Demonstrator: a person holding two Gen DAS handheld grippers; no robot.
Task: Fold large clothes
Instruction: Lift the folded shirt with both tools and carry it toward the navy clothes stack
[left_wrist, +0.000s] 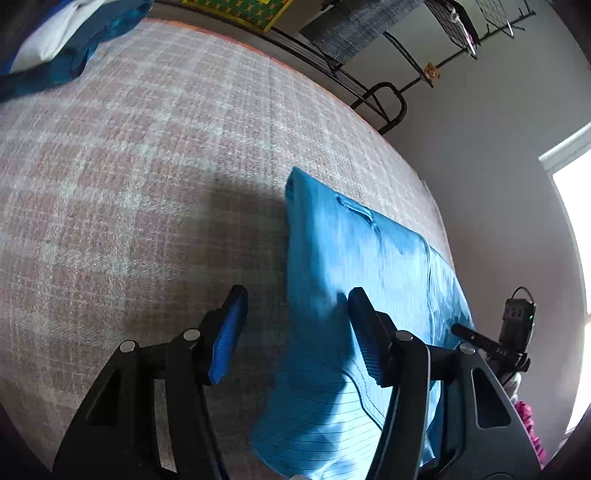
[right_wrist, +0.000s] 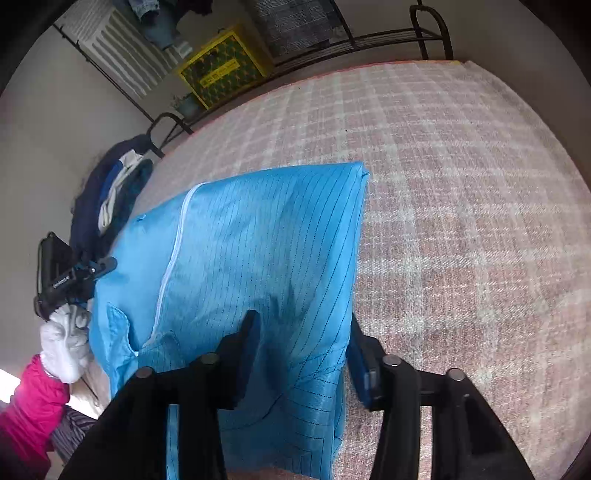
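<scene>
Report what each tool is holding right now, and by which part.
Nothing is held. The left tool and the right tool both stand open over the near edge of the folded light-blue pinstriped garment; no pad presses it.

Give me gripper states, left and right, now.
Left gripper: open, holding nothing, over the blue garment.
Right gripper: open, holding nothing, over it too.

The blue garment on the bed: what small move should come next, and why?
Probably lift both grippers away. The left gripper and right gripper are open, and the blue garment already lies folded flat on the bed cover.
</scene>
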